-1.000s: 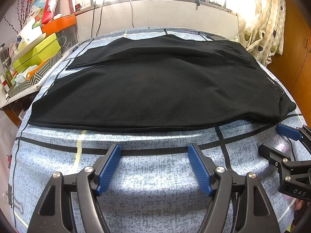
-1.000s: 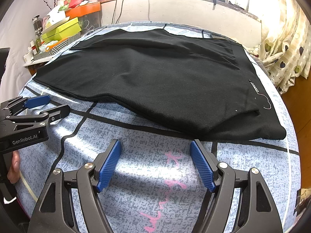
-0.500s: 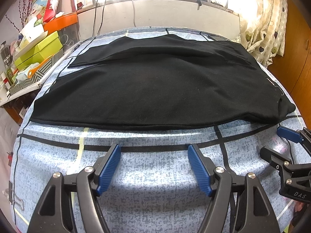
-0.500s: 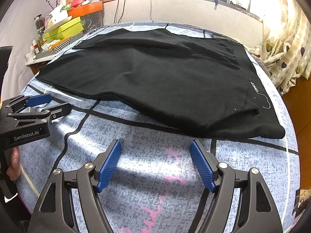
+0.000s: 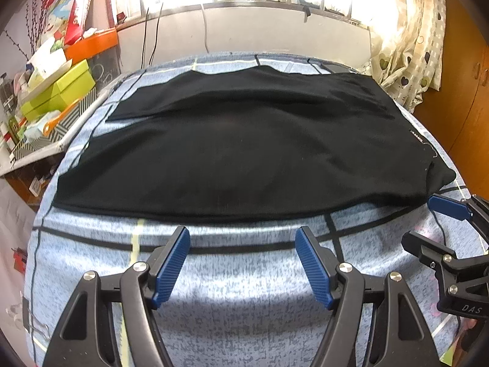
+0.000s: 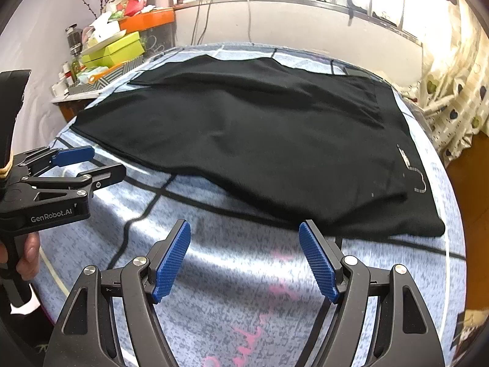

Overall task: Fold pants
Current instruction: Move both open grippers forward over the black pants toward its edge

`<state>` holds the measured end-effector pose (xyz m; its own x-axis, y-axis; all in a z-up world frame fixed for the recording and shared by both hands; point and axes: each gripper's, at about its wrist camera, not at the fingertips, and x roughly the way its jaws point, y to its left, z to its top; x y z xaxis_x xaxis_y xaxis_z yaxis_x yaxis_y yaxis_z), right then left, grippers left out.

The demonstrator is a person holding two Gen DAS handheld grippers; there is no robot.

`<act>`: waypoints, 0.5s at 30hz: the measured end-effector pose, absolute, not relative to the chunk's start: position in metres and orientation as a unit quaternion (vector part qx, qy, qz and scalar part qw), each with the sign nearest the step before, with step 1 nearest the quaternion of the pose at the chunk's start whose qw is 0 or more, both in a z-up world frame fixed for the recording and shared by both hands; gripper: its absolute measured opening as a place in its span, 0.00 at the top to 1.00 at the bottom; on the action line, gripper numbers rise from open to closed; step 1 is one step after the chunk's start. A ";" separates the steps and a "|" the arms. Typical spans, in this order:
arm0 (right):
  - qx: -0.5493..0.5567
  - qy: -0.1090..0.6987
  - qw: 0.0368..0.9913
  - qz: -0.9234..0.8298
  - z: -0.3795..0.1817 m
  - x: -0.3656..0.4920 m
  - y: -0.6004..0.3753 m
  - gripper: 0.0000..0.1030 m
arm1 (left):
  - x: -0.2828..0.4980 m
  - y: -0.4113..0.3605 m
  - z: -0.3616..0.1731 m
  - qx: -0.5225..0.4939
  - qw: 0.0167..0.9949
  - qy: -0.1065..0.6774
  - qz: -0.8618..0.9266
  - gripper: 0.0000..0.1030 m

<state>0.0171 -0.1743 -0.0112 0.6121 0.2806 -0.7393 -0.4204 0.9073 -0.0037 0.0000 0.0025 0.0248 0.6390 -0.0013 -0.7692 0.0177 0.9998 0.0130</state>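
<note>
Left wrist view: left gripper (image 5: 243, 258) low in frame, jaws spread wide, nothing between them, blue pads (image 5: 171, 264) hanging over bare bedsheet (image 5: 244, 305). Sheet is pale blue, speckled, crossed by black and pale yellow lines. Just past the jaw tips lies the near hem of the black pants (image 5: 244, 153), apart from the pads. Pants spread flat across the bed, one leg laid over the other, waistband end to the right with a small white label (image 5: 416, 134). Right gripper (image 5: 440, 223) enters at the right edge, jaws spread, upper blue pad just beside the waistband corner; touching or not, cannot tell.

Right wrist view: right gripper (image 6: 244, 260) in foreground, jaws spread, empty, over sheet with pink scrawl (image 6: 262, 321). Right pad tip sits close against the near edge of the pants (image 6: 259, 140). White label and a loose white thread (image 6: 417, 179) show near the waistband corner at right. Left gripper (image 6: 91, 165) comes in from the left, jaws apart, a person's hand (image 6: 27, 253) on its handle, tips near the hem, over the sheet.

Farther off: cluttered shelf (image 5: 45, 116) at left with green boxes (image 5: 61, 91) and an orange tray (image 5: 91, 44). Beyond the bed, a white wall (image 5: 259, 33) under bright windows, cables hanging. Heart-print curtain (image 5: 409, 46) at far right, wooden cabinet (image 5: 458, 91) beside it.
</note>
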 end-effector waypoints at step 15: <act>-0.107 0.368 0.892 0.240 0.039 0.094 -0.164 0.28 | 0.068 0.029 0.064 0.014 0.912 0.409 -0.029 0.28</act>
